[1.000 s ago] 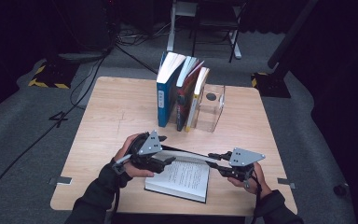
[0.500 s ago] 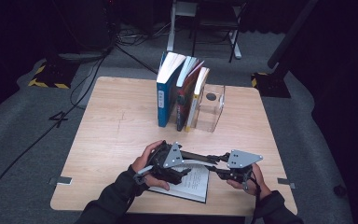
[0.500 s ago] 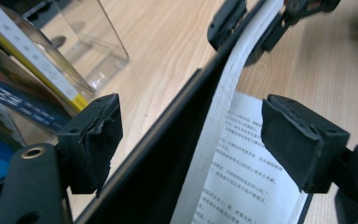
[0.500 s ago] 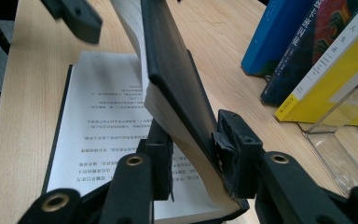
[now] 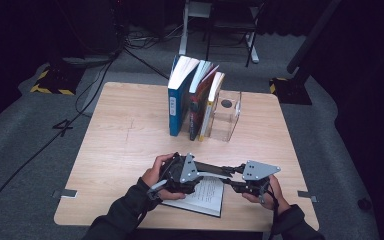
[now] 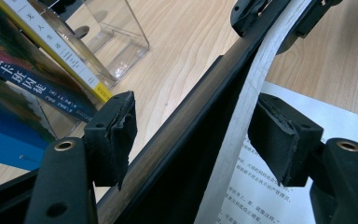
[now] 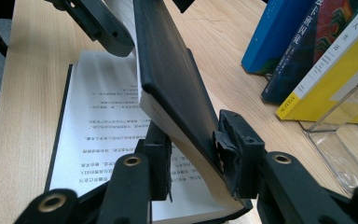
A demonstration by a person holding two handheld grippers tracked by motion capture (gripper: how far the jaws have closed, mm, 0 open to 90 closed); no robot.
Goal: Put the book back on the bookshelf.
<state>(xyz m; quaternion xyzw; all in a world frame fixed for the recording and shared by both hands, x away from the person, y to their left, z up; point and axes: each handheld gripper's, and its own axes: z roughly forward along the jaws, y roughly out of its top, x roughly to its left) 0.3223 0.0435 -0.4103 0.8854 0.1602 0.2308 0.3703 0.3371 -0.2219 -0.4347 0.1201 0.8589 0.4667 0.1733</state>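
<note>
An open book (image 5: 206, 194) lies at the table's front edge, printed page up. Its other half, a black cover with a block of pages (image 7: 168, 79), stands raised at a slant. My right gripper (image 7: 198, 154) is shut on that raised half near its lower corner, one pad on the cover and one on the pages. My left gripper (image 6: 198, 140) straddles the same half (image 6: 205, 116); its jaws have just been closing. The left pad (image 6: 114, 135) still stands clear of the cover. In the high view, the left gripper (image 5: 215, 172) and right gripper (image 5: 236, 176) face each other over the book.
Three upright books lean together at the table's middle back: blue (image 5: 179, 97), dark red (image 5: 198, 102), yellow (image 5: 211, 107). A clear plastic bookend (image 5: 228, 116) holds them from the right. Bare wood (image 5: 125, 135) lies to the left. Cables and chair legs are beyond the table.
My left gripper has moved right from the book's left edge to the raised half, and its jaws now stand either side of it. The right gripper has kept still.
</note>
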